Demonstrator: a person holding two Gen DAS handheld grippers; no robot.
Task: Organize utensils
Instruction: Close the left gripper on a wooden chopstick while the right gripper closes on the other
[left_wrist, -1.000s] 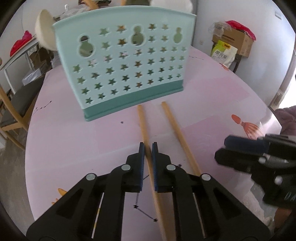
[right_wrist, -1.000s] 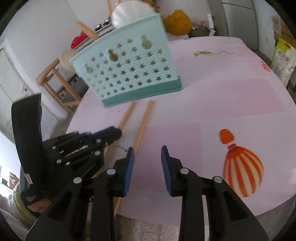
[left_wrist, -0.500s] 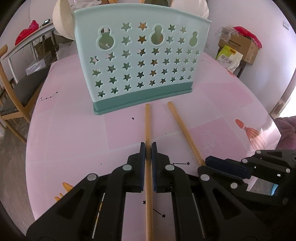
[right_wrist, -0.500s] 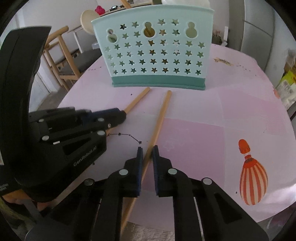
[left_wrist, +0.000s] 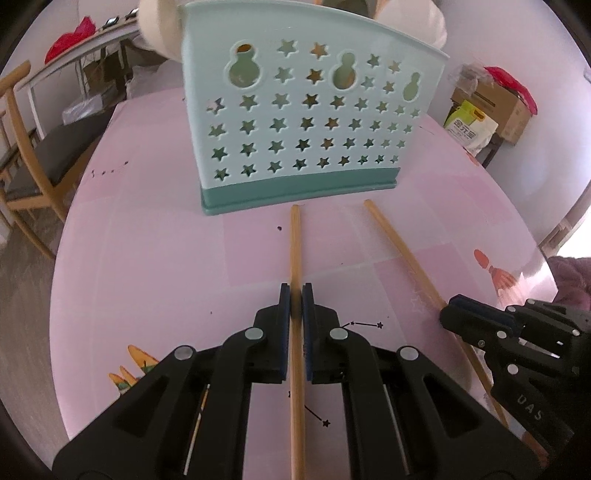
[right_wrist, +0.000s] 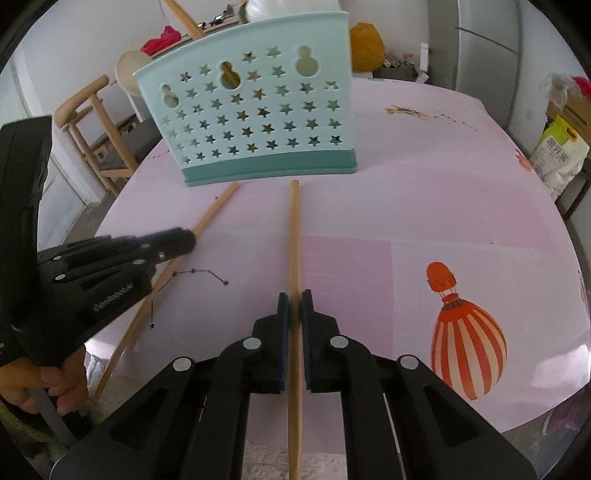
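Observation:
Two wooden chopsticks lie on the pink table, pointing at a mint star-punched utensil basket (left_wrist: 295, 129) (right_wrist: 251, 110). My left gripper (left_wrist: 295, 306) is shut on the left chopstick (left_wrist: 295, 251), which runs between its blue pads. My right gripper (right_wrist: 294, 306) is shut on the right chopstick (right_wrist: 294, 236). In the left wrist view the right chopstick (left_wrist: 399, 251) runs to the right gripper (left_wrist: 456, 314) at the right edge. The right wrist view shows the left chopstick (right_wrist: 212, 216) and the left gripper (right_wrist: 184, 240), with a hand (right_wrist: 55, 384) below it.
The round table (right_wrist: 424, 192) has balloon prints (right_wrist: 465, 347) and drops off close behind both grippers. Wooden chairs (left_wrist: 26, 166) stand at the left. A box and a bag (left_wrist: 480, 118) sit on the floor at the far right.
The right gripper swung in over the right chopstick and closed on it. The left gripper kept its hold on the left chopstick while rolling slightly.

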